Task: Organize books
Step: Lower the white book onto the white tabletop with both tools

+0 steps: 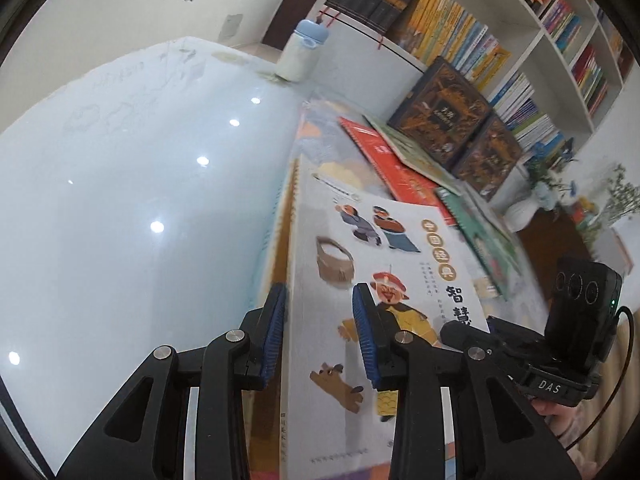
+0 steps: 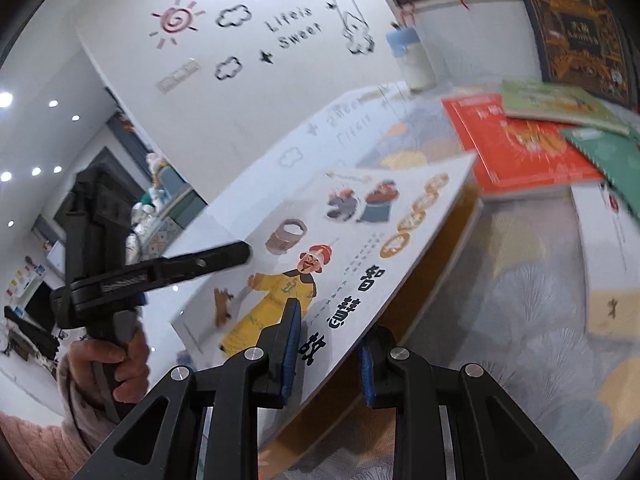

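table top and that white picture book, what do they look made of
Table top: looks like glass or a glossy lacquered surface, pale blue-white; the ceiling lights mirror in it as sharp bright dots. Which of the two I cannot tell.

Picture book: printed paper or thin card with a smooth cover; it stays flat where it is lifted.

Glossy white table (image 1: 120,200): overlapping picture books (image 1: 400,168), a blue-capped bottle (image 1: 302,52).

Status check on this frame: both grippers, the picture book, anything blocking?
Left gripper and right gripper both shut on the white picture book, tilted above the table. Red book and green books lie ahead; nothing blocking.
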Demonstrator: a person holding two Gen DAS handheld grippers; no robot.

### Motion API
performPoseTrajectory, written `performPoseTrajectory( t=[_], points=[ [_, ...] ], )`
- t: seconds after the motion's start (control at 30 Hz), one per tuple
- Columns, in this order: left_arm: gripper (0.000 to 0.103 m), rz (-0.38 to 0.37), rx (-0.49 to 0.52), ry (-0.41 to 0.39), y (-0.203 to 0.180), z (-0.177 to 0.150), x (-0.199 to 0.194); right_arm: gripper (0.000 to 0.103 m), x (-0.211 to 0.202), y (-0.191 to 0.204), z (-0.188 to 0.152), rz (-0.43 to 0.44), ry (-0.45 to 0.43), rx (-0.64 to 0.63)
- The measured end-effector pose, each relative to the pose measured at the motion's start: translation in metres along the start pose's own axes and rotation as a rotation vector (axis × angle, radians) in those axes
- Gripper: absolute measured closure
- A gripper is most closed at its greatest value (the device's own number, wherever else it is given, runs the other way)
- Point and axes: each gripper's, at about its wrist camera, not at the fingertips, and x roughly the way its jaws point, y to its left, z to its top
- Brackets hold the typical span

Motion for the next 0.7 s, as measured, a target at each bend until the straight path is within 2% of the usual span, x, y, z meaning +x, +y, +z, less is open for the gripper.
performPoseTrajectory(
  t=[0.07,0.13,0.57,0.7],
  points=[
    [0.072,0.065,0.029,-0.011,-0.005,0.000,-0.005,0.078,0.000,-0.001,-0.002,0.006,-0.013,0.011],
    [0.071,0.084,0.056,-0.022,-0.008,-0.001,-0.008,0.078,0.000,-0.001,-0.001,0.005,-0.011,0.015],
    [0.068,0.043,0.137,0.022,-0.036,-0.008,-0.002,0.078,0.005,0.006,-0.001,0.005,0.001,0.002],
    [0.068,0.003,0.140,0.060,-0.041,-0.015,0.006,0.077,0.005,0.005,-0.003,0.025,0.012,0.012]
  ],
)
